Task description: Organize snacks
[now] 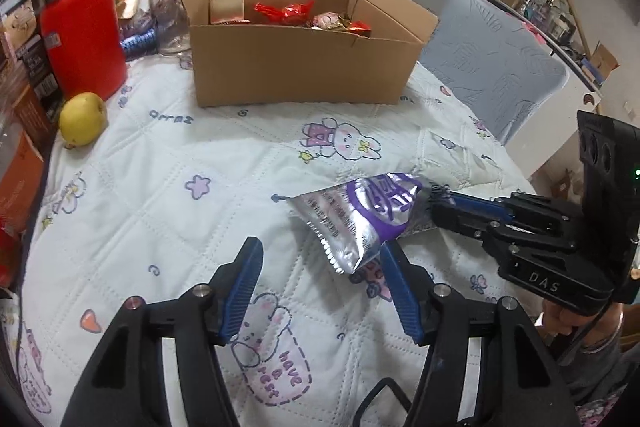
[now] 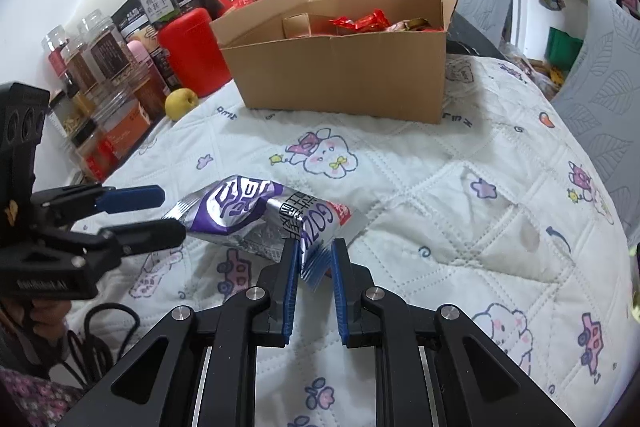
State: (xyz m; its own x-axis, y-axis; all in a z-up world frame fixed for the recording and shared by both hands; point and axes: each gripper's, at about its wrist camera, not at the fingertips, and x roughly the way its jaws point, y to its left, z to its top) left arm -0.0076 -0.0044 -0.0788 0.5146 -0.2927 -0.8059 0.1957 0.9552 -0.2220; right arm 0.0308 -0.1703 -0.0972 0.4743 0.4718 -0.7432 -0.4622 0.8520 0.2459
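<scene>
A silver and purple snack packet [image 1: 360, 219] [image 2: 248, 215] hangs just above the quilted tablecloth [image 1: 168, 187]. My right gripper [image 2: 316, 251] is shut on one end of it, and in the left wrist view the right gripper [image 1: 434, 205] reaches in from the right. My left gripper [image 1: 320, 251] [image 2: 170, 213] stands open at the packet's other end. That end lies beside its right finger, and the pads do not press on it. Behind stands an open cardboard box [image 1: 296, 67] [image 2: 340, 75] holding red-wrapped snacks [image 1: 284, 11] [image 2: 364, 19].
A red canister [image 1: 84, 35], a yellow fruit [image 1: 82, 119] [image 2: 182, 103], a glass [image 1: 168, 19] and several jars [image 2: 100, 59] crowd the table's left side. A grey chair [image 1: 492, 67] stands beyond the table's right edge. A person's hand [image 1: 568, 319] holds the right gripper.
</scene>
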